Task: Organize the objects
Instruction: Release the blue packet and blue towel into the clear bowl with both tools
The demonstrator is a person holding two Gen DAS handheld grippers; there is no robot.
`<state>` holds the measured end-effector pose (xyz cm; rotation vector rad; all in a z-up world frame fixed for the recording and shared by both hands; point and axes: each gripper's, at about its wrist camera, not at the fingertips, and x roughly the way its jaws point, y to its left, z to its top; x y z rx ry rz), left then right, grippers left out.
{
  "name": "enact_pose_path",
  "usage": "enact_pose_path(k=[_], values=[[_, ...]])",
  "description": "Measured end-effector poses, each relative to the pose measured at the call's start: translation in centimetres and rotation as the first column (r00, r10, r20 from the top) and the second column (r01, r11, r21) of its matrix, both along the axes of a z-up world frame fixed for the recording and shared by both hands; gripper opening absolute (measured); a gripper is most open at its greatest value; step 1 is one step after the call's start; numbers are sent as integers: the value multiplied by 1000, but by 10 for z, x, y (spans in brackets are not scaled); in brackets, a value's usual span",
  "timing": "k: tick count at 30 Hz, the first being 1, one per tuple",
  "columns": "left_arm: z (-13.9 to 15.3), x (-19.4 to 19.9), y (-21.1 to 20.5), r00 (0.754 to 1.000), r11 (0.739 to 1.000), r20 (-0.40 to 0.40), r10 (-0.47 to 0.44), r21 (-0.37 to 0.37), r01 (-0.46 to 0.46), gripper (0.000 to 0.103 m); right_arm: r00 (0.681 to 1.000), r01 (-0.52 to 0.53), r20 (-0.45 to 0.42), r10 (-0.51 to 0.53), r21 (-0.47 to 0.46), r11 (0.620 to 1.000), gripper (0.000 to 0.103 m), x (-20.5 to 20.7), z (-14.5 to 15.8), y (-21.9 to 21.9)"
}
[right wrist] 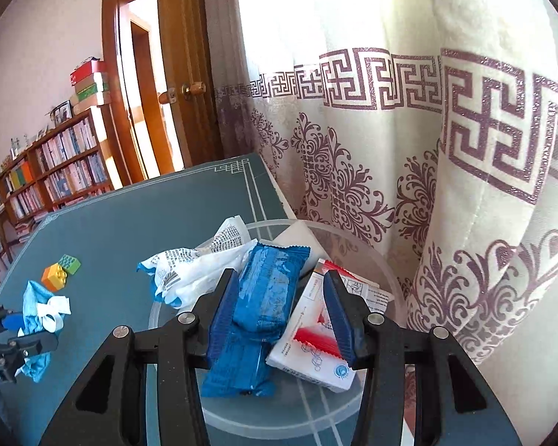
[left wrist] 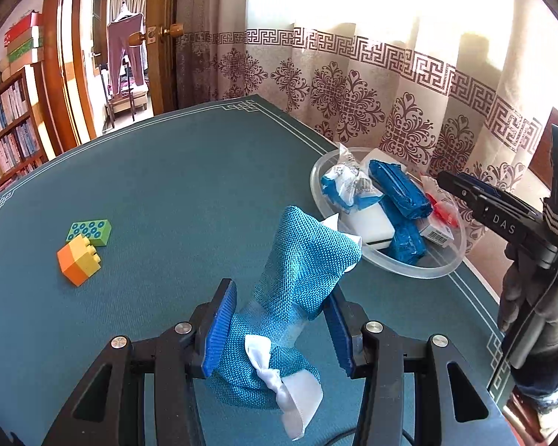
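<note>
My left gripper [left wrist: 279, 316] is shut on a blue knitted pouch [left wrist: 308, 260] with a white ribbon, held just above the teal table [left wrist: 167, 186]. The same pouch [right wrist: 33, 304] and left gripper [right wrist: 26, 332] show at the left edge of the right wrist view. My right gripper [right wrist: 279, 275] hovers open over a clear plate [right wrist: 316, 401]. A blue snack packet [right wrist: 264, 290] lies in the plate under the gap, beside the left pad and clear of the right one. In the left wrist view the right gripper [left wrist: 451, 183] reaches over the plate [left wrist: 420, 273] from the right.
The plate also holds a second blue packet [right wrist: 238, 368], a white-and-red packet [right wrist: 312, 334], a crumpled white-and-blue wrapper [right wrist: 189, 271] and a white box [left wrist: 368, 226]. A green block [left wrist: 91, 231] and an orange-yellow block [left wrist: 79, 260] sit at the table's left. A patterned curtain [left wrist: 390, 93] hangs close behind.
</note>
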<state>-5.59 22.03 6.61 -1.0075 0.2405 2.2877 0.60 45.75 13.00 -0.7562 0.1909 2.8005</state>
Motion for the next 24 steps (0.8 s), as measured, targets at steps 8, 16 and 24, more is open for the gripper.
enact_pose_path(k=[8, 16, 24], values=[[14, 6, 50, 996, 995, -13, -93, 46, 93, 50, 1000, -15, -4, 15, 71, 997, 52, 43, -9, -8], [13, 3, 100, 988, 984, 13, -152, 90, 151, 50, 1000, -26, 1, 26, 17, 1000, 52, 44, -19, 0], [8, -14, 123, 990, 977, 42, -131, 176, 122, 52, 1000, -18, 15, 18, -19, 1000, 52, 38, -25, 7]])
